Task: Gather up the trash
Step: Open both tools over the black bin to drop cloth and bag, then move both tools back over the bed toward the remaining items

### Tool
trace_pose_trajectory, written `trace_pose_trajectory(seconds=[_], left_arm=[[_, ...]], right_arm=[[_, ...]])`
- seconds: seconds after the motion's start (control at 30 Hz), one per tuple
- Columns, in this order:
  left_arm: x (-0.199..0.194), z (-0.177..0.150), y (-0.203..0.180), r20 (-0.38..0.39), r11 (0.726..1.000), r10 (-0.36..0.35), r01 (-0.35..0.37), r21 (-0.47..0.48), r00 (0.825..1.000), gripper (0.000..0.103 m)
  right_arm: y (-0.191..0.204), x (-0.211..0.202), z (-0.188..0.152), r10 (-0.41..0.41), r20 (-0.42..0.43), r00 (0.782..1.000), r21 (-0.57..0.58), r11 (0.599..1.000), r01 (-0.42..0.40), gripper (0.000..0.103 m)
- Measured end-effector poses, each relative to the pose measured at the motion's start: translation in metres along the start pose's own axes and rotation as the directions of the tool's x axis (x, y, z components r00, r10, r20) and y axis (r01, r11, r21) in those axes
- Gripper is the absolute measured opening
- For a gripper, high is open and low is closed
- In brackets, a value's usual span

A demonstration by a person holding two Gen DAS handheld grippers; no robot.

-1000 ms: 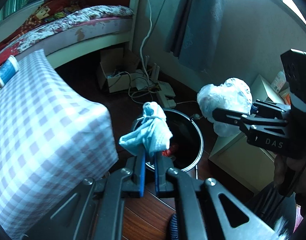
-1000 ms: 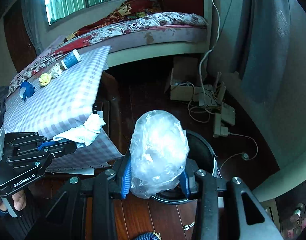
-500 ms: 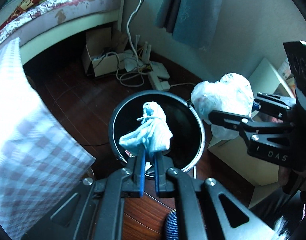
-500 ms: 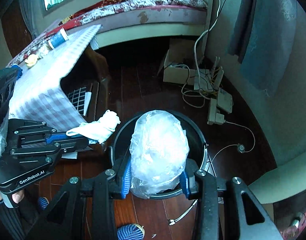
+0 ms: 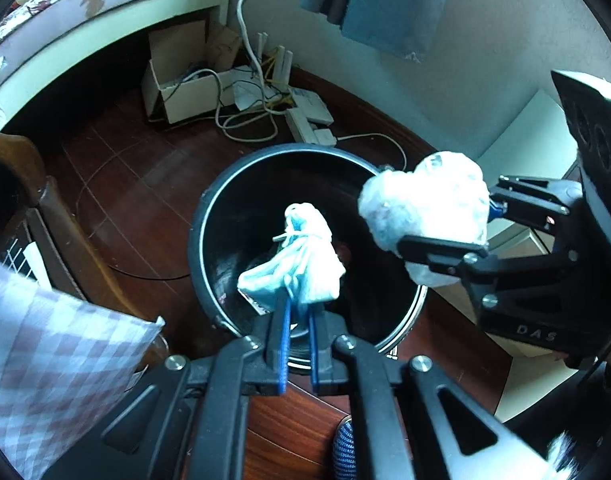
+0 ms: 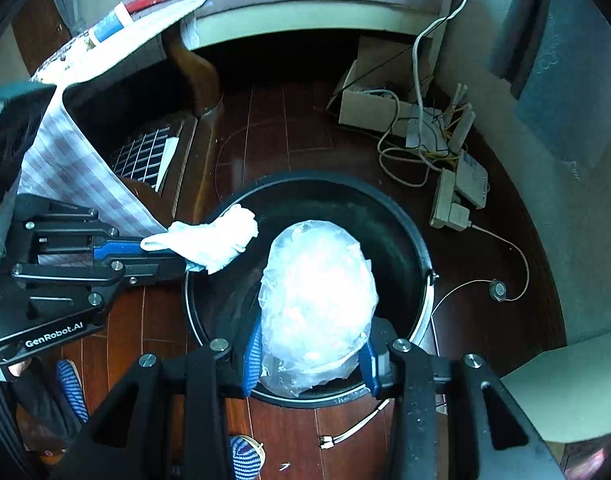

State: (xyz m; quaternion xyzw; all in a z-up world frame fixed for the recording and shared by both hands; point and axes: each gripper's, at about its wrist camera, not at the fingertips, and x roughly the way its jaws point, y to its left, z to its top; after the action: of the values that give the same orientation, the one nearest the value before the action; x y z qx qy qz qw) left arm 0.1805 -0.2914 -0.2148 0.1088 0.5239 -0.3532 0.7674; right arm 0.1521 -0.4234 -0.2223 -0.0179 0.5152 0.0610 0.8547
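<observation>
Both loads hang over the open black bin [image 5: 209, 240] on the wooden floor. The left tongs [image 5: 297, 316] are pinched narrow on a knotted wad of white tissue [image 5: 301, 256], gripped at its lower tail; it looks soft, light and likely to cling to the pads. The right tongs [image 6: 309, 354] stand wider, clamped on a crumpled clear plastic bag [image 6: 317, 296], which looks springy, slick and nearly weightless. Nearby sit the checked table cloth [image 5: 53, 348], a cardboard box [image 6: 369, 100] and a tangle of cables [image 6: 421, 140], none blocking the drop.
</observation>
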Motion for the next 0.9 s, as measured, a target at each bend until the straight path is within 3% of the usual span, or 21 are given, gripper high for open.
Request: trace_pose_trajectory(seconds=[0.07, 0.1, 0.17, 0.2, 0.4, 0.9], left_arm=[[0.004, 0.002, 0.002, -0.003, 0.999, -0.038, 0.038, -0.008, 0.999, 0.018], [0.006, 0.002, 0.001, 0.0, 0.999, -0.042, 0.042, -0.003, 0.999, 0.028], [0.006, 0.0, 0.001, 0.012, 1.0, 0.012, -0.012, 0.008, 1.0, 0.097], [0.004, -0.002, 0.002, 0.028, 0.999, 0.052, -0.052, 0.006, 0.998, 0.103], [0.002, -0.016, 0.016, 0.047, 0.984, 0.178, -0.176, -0.039, 0.983, 0.102], [-0.048, -0.032, 0.018, 0.089, 0.981, 0.184, -0.176, -0.084, 0.979, 0.102]], right_arm=[[-0.003, 0.007, -0.001, 0.008, -0.021, 1.0, -0.009, 1.0, -0.008, 0.043], [-0.005, 0.011, -0.002, -0.006, -0.033, 0.999, -0.01, 1.0, 0.006, 0.048], [-0.01, 0.019, -0.007, -0.096, -0.056, 0.994, -0.016, 0.995, 0.096, 0.082], [-0.013, 0.02, -0.01, -0.125, -0.061, 0.99, -0.017, 0.992, 0.124, 0.1], [-0.032, 0.014, -0.018, -0.181, -0.082, 0.98, 0.058, 0.981, 0.186, 0.102], [-0.003, -0.032, -0.017, -0.195, 0.011, 0.981, 0.052, 0.98, 0.194, 0.102]])
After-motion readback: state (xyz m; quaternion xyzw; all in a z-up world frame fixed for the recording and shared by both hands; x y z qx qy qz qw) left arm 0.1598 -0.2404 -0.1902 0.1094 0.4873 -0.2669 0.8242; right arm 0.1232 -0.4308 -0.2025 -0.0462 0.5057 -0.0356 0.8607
